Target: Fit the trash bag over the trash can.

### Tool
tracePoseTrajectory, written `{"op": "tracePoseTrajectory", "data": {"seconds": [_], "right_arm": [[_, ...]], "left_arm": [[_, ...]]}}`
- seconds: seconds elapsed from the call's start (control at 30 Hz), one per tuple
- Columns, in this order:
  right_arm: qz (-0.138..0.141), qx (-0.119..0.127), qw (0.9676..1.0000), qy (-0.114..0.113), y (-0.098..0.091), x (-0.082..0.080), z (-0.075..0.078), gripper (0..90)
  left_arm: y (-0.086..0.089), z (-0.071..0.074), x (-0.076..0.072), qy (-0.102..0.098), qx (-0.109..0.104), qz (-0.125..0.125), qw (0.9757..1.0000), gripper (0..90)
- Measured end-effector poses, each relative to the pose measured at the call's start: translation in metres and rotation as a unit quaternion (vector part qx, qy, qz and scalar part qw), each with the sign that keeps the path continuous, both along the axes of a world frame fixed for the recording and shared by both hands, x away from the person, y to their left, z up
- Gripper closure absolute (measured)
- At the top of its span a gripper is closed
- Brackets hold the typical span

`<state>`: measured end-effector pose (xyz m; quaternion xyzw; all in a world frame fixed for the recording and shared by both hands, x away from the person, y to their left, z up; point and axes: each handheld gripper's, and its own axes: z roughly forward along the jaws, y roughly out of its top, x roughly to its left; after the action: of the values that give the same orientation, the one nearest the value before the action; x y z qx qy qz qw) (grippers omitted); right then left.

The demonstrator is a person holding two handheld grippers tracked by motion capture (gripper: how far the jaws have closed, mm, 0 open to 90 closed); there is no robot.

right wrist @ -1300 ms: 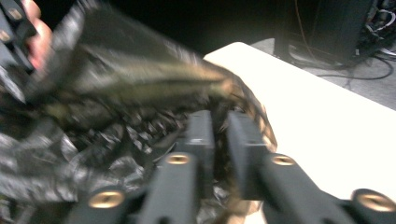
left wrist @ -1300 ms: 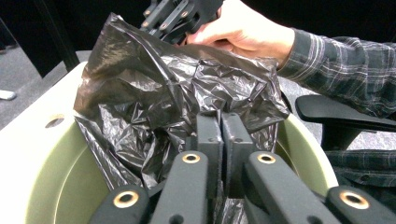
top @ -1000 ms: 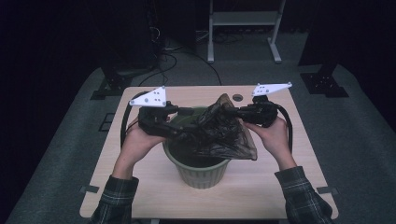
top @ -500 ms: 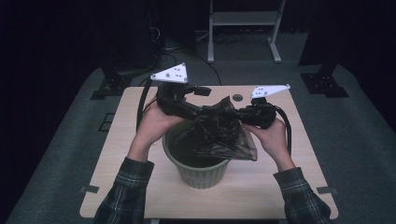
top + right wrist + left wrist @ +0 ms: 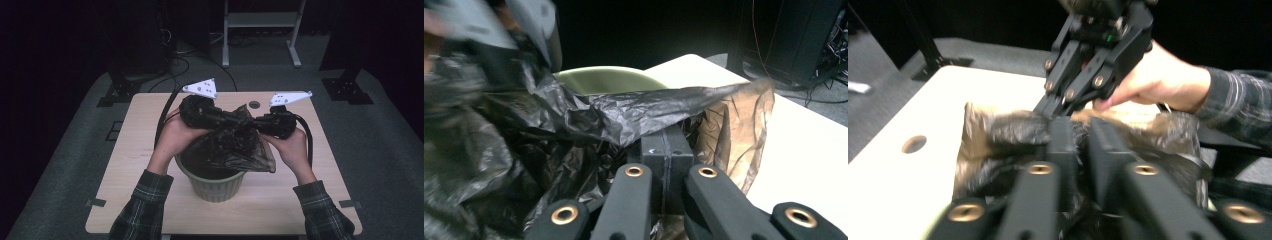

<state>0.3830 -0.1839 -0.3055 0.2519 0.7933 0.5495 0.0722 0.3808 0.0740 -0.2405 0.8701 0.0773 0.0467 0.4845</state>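
Jaws of left gripper (image 5: 231, 119) just closed on black bag (image 5: 235, 145); right gripper (image 5: 256, 124) jaws clamped bag's film too, above green bin (image 5: 215, 187).

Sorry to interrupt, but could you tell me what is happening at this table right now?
A person is fitting a black bin bag into a green waste bin on the wooden table, with a gripper in each hand. The right gripper is shut on one part of the bag's edge. The left gripper has just been closing, with bag plastic between its jaws, close beside the right one. The bag is bunched above the bin's mouth, not yet spread over the rim.
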Motion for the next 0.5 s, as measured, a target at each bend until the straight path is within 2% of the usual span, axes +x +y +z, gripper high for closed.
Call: {"op": "tracePoseTrajectory", "data": {"seconds": [0.03, 0.07, 0.27, 0.33, 0.5], "right_arm": [[0.001, 0.0, 1.0, 0.0, 0.0, -0.001, 0.0, 90.0], [0.002, 0.001, 1.0, -0.001, -0.001, -0.003, 0.0, 90.0], [-0.001, -0.003, 1.0, -0.006, -0.014, -0.017, 0.0, 90.0], [-0.005, -0.001, 0.9999, -0.01, -0.023, -0.023, 0.0, 90.0], [-0.013, 0.001, 0.9998, -0.014, -0.041, -0.041, 0.001, 90.0]], "left_arm": [[0.003, -0.001, 0.001, -0.002, 0.0, 0.011, 0.9999, 88.3], [0.007, -0.002, 0.002, -0.006, -0.002, 0.021, 0.9998, 88.8], [0.041, -0.012, 0.008, 0.004, -0.024, 0.07, 0.9972, 89.7], [0.058, -0.017, 0.007, 0.005, -0.024, 0.087, 0.9959, 89.8], [0.094, -0.029, 0.002, 0.01, -0.045, 0.118, 0.9919, 89.8]]}}
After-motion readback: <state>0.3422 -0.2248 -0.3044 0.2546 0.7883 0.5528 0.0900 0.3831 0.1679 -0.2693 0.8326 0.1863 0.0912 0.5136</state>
